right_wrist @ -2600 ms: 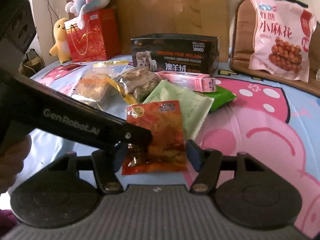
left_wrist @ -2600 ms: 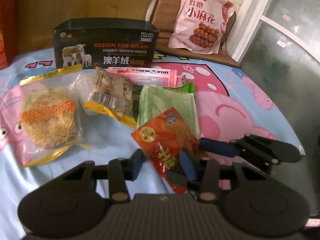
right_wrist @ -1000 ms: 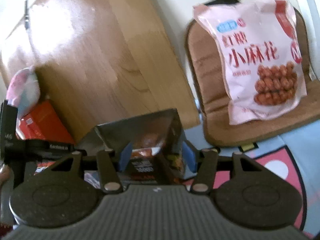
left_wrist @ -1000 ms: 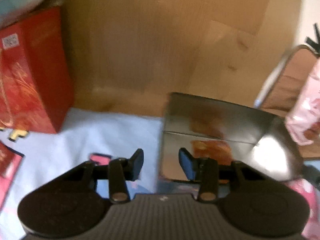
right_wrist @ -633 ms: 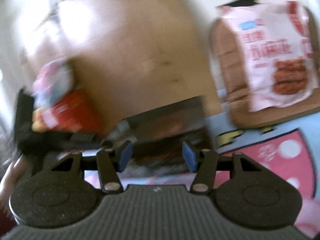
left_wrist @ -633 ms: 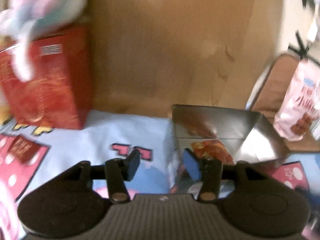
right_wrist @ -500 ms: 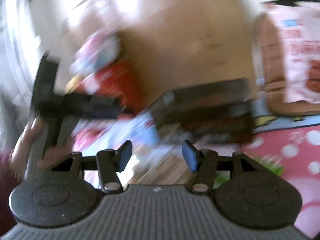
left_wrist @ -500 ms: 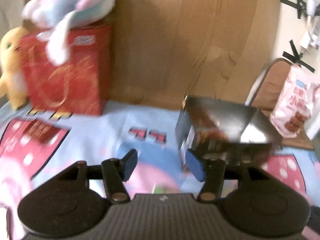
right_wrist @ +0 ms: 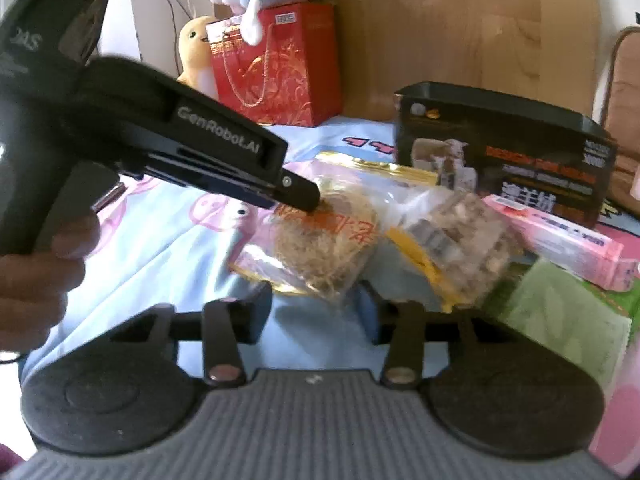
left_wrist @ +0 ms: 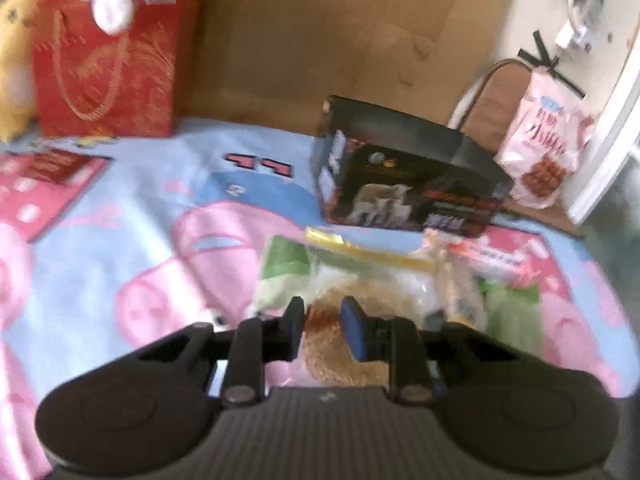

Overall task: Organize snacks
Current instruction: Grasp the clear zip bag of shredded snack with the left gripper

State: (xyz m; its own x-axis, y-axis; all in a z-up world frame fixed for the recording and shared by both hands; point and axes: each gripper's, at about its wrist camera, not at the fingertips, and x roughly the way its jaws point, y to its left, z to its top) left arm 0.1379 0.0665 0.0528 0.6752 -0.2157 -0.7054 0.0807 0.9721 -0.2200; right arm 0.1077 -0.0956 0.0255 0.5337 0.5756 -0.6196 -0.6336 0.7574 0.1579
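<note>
A black open-top box (left_wrist: 412, 184) stands at the back of the cartoon sheet; it also shows in the right wrist view (right_wrist: 504, 152). Loose snacks lie before it: a clear bag with a round golden noodle cake (right_wrist: 320, 240), a clear bag of brown chunks (right_wrist: 456, 236), a pink stick box (right_wrist: 560, 236) and a green packet (right_wrist: 560, 320). My left gripper (left_wrist: 322, 320) hovers over the noodle cake bag (left_wrist: 352, 312), jaws narrowed but apart; its tip (right_wrist: 298, 196) touches the bag's top. My right gripper (right_wrist: 316, 308) is open just before that bag.
A red gift bag (left_wrist: 108, 60) with plush toys stands at the back left. A pink snack bag (left_wrist: 548, 136) leans on a brown chair cushion at the right. A wooden board rises behind the box. The sheet's right edge drops off.
Both grippers swung back from above the box down to the snack pile. The red packet seen earlier now lies in the box. My left jaws have narrowed over the noodle cake bag.
</note>
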